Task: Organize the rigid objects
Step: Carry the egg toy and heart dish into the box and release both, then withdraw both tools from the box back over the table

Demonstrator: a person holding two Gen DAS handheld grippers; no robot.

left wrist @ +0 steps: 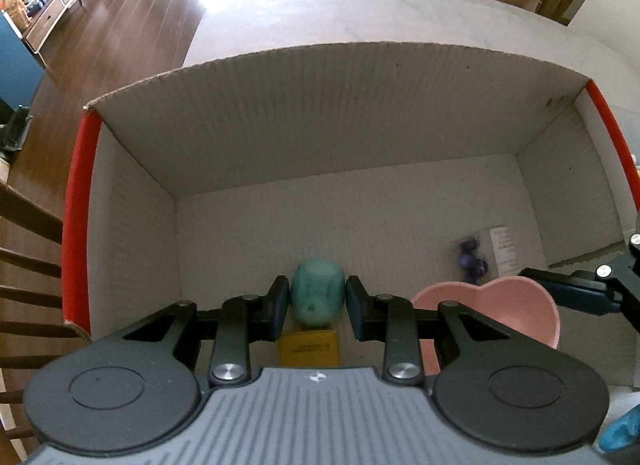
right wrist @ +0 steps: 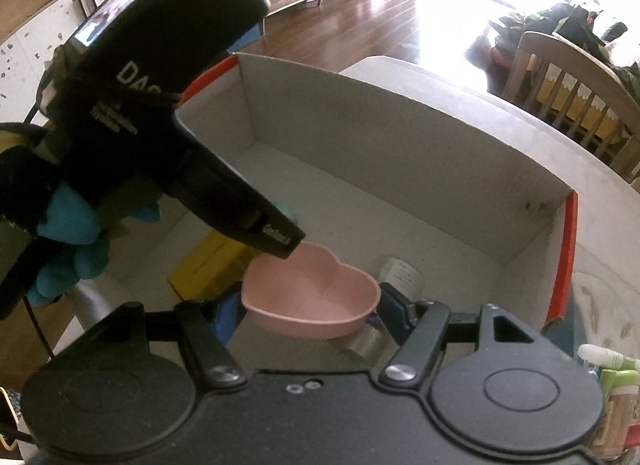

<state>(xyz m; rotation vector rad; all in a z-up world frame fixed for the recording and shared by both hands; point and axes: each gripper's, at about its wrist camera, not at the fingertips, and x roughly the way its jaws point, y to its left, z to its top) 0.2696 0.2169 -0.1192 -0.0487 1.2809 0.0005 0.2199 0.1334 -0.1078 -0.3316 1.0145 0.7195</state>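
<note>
Inside the open corrugated cardboard box point(left wrist: 332, 137) with red-edged flaps, standing on the pale counter point(left wrist: 380, 9), two objects are held low over the floor of the box.

A matte teal, rounded, barrel-shaped object point(left wrist: 317, 297) is seen between the dark fingers of the left gripper point(left wrist: 317, 307); the pads are set just beside its flanks, and whether they actually press on it cannot be told. Beneath it lies a flat yellow cardboard carton point(left wrist: 309, 349). A smooth pink heart-shaped dish point(right wrist: 311, 297) is clamped across its lobes by the blue-padded right gripper point(right wrist: 310, 311). Behind the dish, a clear packet holding small purple pieces point(left wrist: 474, 259) and a white printed label rests on the ribbed box floor.
</note>
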